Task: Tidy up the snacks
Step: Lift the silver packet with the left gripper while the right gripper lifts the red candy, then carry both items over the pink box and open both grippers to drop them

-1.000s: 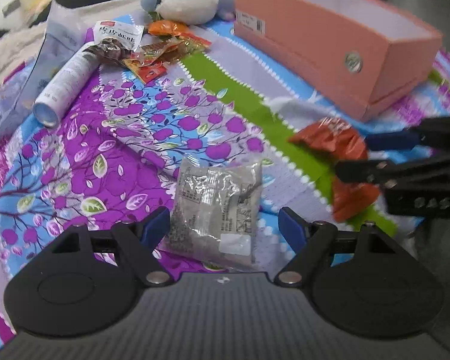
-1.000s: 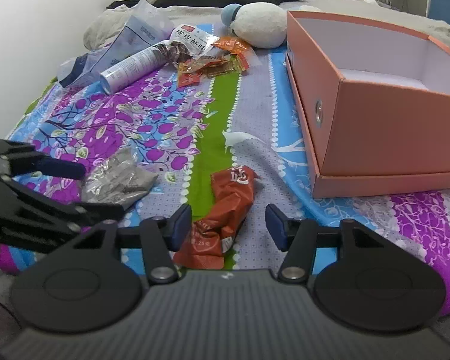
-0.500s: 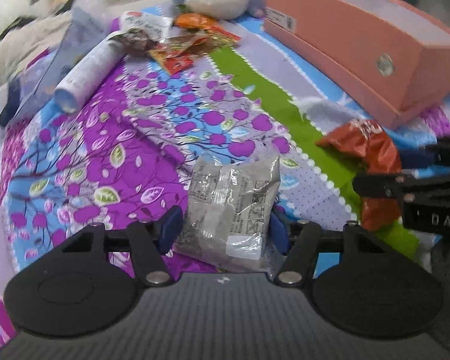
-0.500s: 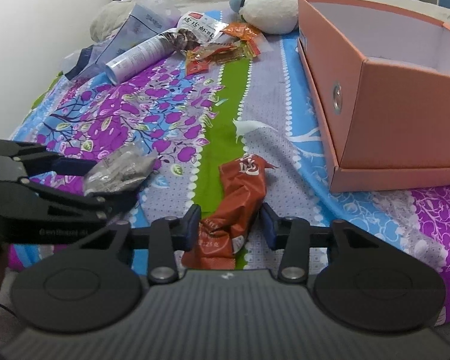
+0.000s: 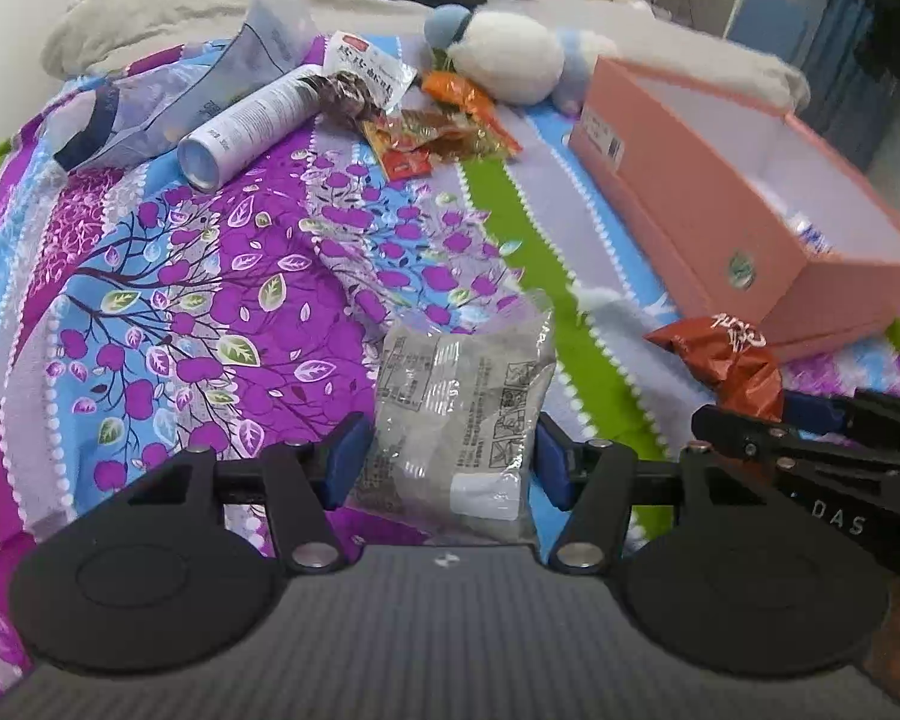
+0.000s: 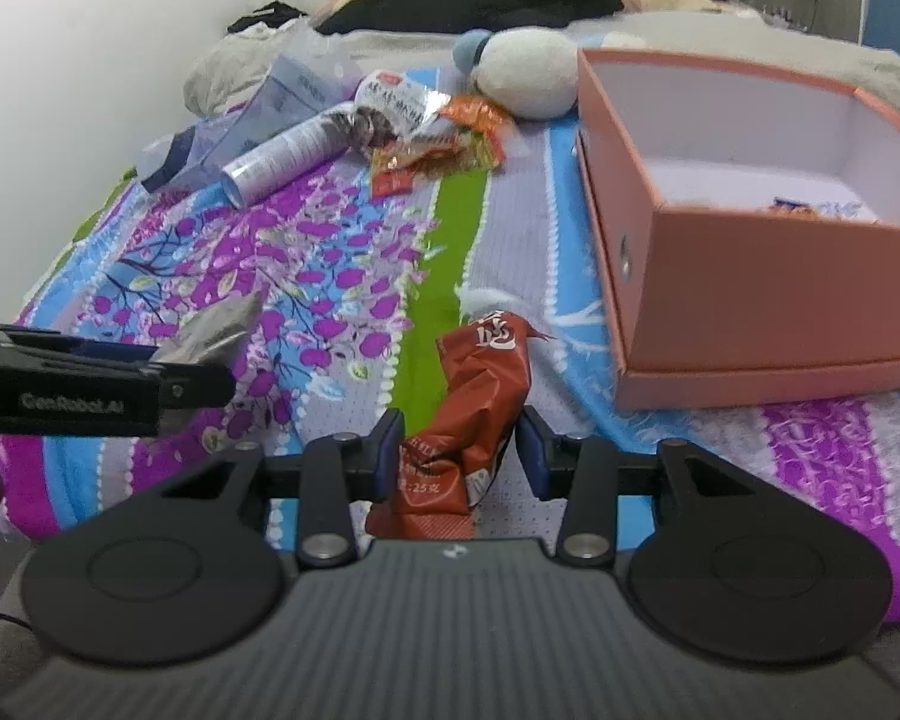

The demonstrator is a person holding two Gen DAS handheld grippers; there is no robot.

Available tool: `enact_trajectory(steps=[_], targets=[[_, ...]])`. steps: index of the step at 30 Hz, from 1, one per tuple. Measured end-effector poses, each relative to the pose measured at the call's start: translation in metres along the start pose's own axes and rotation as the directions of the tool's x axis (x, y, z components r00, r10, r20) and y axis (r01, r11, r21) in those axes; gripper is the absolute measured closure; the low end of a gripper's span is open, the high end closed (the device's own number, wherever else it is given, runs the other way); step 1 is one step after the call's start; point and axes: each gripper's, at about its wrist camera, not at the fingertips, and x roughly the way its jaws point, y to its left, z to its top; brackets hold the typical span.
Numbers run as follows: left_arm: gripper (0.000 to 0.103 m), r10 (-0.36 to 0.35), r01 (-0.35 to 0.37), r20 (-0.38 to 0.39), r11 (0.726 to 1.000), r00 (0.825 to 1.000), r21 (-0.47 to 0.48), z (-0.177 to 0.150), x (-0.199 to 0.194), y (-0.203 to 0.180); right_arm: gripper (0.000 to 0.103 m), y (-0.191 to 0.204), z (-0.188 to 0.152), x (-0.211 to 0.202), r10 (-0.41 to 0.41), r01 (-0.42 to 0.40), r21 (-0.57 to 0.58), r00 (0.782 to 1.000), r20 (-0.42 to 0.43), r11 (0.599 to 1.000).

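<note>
My left gripper (image 5: 447,459) was closing on the grey snack packet (image 5: 459,414), my right gripper (image 6: 459,450) clamped the red packet (image 6: 471,420), both newly lifted toward the pink box (image 6: 768,312) at two o'clock.

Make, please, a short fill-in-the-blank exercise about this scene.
1. The left tongs hold a ____ packet.
2. The right tongs hold a ____ packet.
3. The open box is ____ in colour.

Missing words: grey; red; pink
</note>
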Motion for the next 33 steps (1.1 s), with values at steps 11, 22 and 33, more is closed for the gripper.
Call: enact_trajectory(steps=[11,22,33], targets=[[0.040,-0.044,0.046,0.064,0.998,0.997,-0.045,0.014,-0.047,-0.025,0.065,0.003,0.020,-0.045,-0.017,0.016,0.006,0.994,0.104,1.000],[0.041,-0.090,0.095,0.067,0.993,0.994,-0.064,0.015,-0.043,-0.039,0.068,-0.006,0.014,-0.036,-0.028,0.027,0.019,0.997,0.067,0.999],[0.043,-0.102,0.105,0.089,0.994,0.991,-0.036,0.041,-0.046,-0.045,0.069,-0.015,0.033,-0.055,-0.033,0.029,0.040,0.992,0.119,0.999]])
